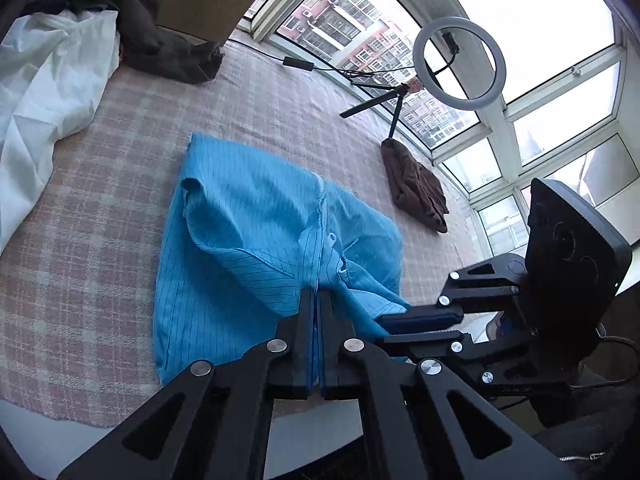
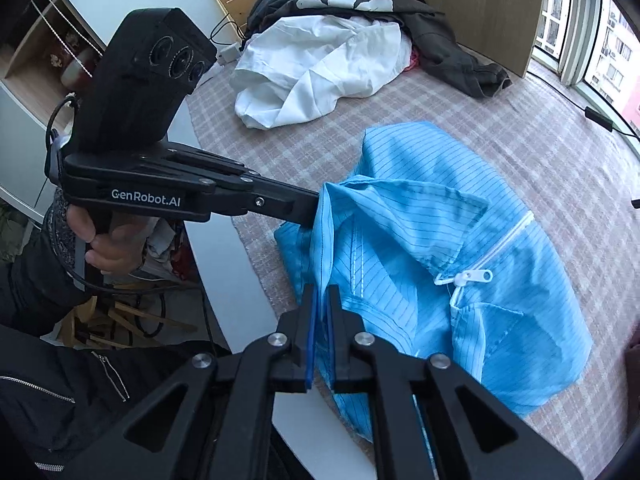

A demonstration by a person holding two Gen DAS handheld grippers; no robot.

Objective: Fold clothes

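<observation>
on the plaid bed cover [image 1: 100,208] lies a blue striped jacket [image 1: 240,240]. left gripper [image 1: 318,300] and right gripper [image 2: 322,300] sit side by side, both jaws clamped on its near edge.

Each camera sits close behind its own fingers, looking down, and both see the blue striped zip-up jacket [image 1: 248,240] [image 2: 460,248] on the pink checked bed cover [image 1: 100,184] [image 2: 540,152]; the left view seems to face the window.

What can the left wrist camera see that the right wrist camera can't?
Only the left wrist view shows the ring light on its tripod and a brown garment near the window. Only the right wrist view shows the white zipper pull and the person's hand on the handle. Both show the blue striped garment, pinched by the left gripper and right gripper, plus the white garment and plaid cover.
</observation>
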